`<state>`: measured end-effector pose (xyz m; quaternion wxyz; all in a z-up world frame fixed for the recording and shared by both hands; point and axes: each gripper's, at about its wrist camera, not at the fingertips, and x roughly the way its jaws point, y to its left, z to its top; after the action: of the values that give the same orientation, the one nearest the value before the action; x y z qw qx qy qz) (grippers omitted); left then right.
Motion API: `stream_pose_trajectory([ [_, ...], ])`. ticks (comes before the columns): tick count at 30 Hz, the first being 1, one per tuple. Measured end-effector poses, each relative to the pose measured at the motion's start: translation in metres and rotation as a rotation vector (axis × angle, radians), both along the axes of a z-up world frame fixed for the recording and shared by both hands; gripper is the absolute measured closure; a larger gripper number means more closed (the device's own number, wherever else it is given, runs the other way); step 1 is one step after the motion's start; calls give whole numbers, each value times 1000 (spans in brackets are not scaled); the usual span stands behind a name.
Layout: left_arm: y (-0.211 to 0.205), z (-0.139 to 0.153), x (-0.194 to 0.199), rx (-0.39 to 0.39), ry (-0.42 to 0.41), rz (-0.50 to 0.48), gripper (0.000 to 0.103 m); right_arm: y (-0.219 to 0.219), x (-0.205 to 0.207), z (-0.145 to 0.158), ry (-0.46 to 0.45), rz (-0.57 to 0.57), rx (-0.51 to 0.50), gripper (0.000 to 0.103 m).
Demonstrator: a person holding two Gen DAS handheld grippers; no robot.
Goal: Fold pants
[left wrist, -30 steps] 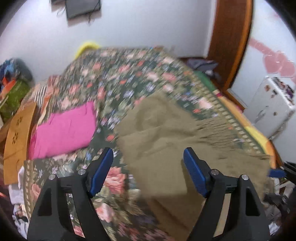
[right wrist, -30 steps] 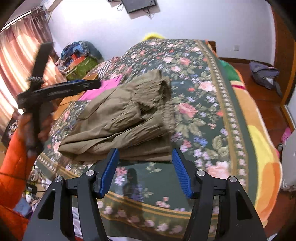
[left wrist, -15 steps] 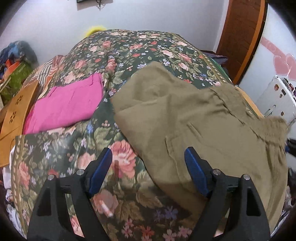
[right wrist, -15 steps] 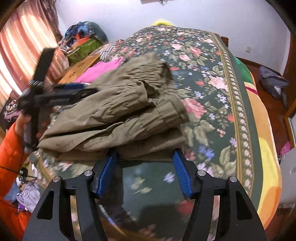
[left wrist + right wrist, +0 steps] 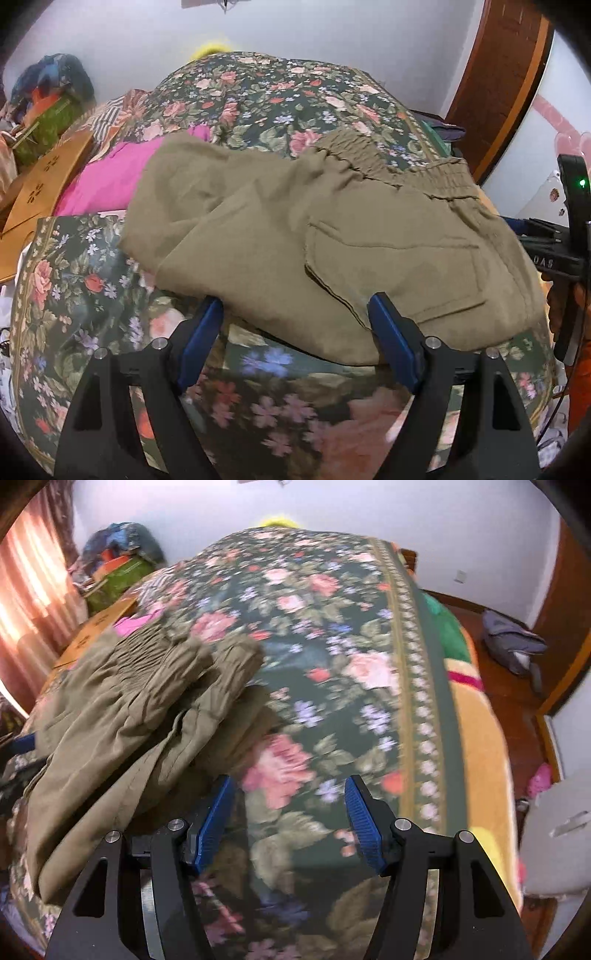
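Olive pants [image 5: 332,236] lie folded in a thick bundle on the floral bedspread [image 5: 258,99], elastic waistband to the far right, a back pocket facing up. My left gripper [image 5: 295,328] is open and empty at the bundle's near edge, its blue fingertips [image 5: 384,317] level with the fold. In the right wrist view the pants [image 5: 122,716] lie to the left. My right gripper [image 5: 290,808] is open and empty over bare bedspread [image 5: 332,664], just right of the bundle. The right gripper also shows at the left wrist view's right edge [image 5: 554,243].
A folded pink garment [image 5: 107,177] lies beyond the pants on the left. A wooden board [image 5: 40,188] and a pile of bags [image 5: 48,96] stand left of the bed. A wooden door [image 5: 506,74] is at right. A grey garment [image 5: 513,646] lies on the floor.
Both grippers have dropped lower and closer to the bed. My right gripper has swung to the right, off the bundle. The pants now lie still on the bedspread.
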<state>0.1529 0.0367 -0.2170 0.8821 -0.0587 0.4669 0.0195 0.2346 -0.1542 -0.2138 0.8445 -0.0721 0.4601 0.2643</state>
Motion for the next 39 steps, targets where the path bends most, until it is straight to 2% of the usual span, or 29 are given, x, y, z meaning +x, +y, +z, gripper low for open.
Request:
stream_pose_trajectory([
  [3, -7, 1, -1, -36, 4, 5, 22, -15, -3, 15, -24, -29, 31, 43],
  [8, -20, 4, -5, -43, -5, -8, 22, -35, -27, 52, -77, -64, 103, 43],
  [10, -24, 6, -9, -37, 2, -39, 22, -33, -38, 64, -86, -51, 141, 43],
  [13, -23, 15, -19, 3, -13, -54, 22, -20, -55, 72, -112, -7, 147, 43],
  [15, -20, 22, -23, 35, -32, -48, 22, -9, -63, 72, -122, 20, 143, 43],
  [18, -6, 33, -24, 94, -70, -9, 22, 5, -67, 60, -83, 49, 147, 43],
  [24, 28, 42, -10, 73, -95, 69, 22, 22, -67, 31, -24, 72, 118, 42],
  [26, 31, 38, 0, 96, -97, 75, 22, 20, -63, 25, -2, 68, 131, 39],
  [28, 31, 26, 10, 155, -70, 83, 22, 19, -61, 21, 13, 68, 141, 39],
  [30, 32, 11, 15, 182, -40, 79, 22, 19, -60, 17, 24, 73, 141, 39],
  [34, 39, -12, 10, 168, -6, 68, 22, 18, -64, 17, 23, 93, 138, 39],
  [36, 43, -12, 7, 157, -8, 71, 22, 16, -62, 17, 41, 105, 144, 39],
  [39, 49, -14, 4, 155, -11, 81, 16, 13, -57, 25, 59, 117, 150, 38],
])
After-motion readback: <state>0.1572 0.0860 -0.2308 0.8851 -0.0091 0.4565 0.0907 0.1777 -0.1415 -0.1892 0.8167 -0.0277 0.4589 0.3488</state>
